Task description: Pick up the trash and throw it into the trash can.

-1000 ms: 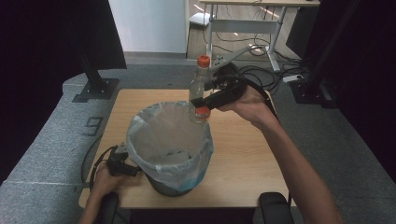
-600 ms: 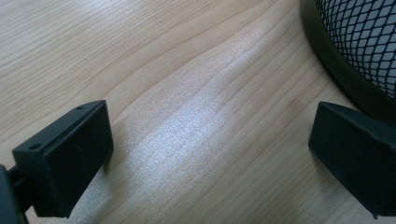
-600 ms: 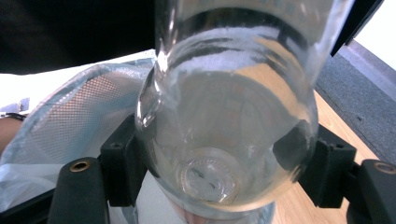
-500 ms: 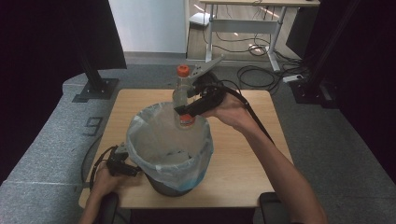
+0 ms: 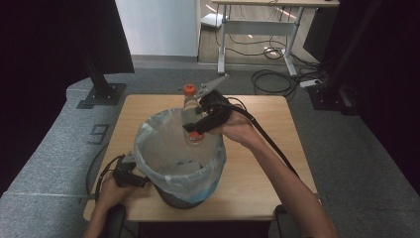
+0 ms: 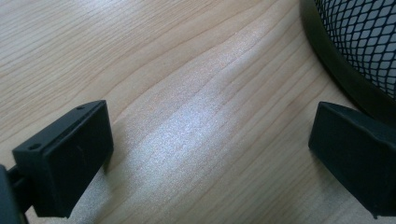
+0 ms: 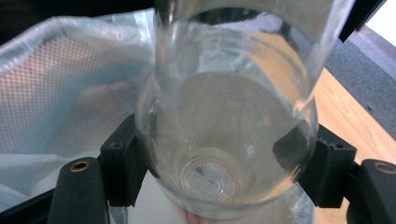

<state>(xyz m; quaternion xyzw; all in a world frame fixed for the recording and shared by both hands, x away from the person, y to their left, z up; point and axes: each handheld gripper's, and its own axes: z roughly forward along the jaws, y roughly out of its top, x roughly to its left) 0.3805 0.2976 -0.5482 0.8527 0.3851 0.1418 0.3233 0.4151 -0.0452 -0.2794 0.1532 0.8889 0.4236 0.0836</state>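
Clear plastic bottle [image 5: 191,115], orange cap, upright, empty, base dipping past rim of bin [image 5: 163,196]; black mesh bin w/ pale liner bag stands mid-table, nr front edge. Bottle clamped low in right claw [image 5: 195,130].

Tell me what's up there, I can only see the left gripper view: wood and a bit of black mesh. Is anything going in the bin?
Observer: Yes. The right gripper holds a clear bottle over the bin's mouth.
Operator: Does the bottle have a lid?
Observer: It has an orange cap, pointing up and away from the person.
Operator: Is the bin bare inside?
Observer: No, a pale plastic liner is folded over its rim.
Operator: Where's my gripper?
Observer: The left gripper rests on the table beside the bin, jaws apart.
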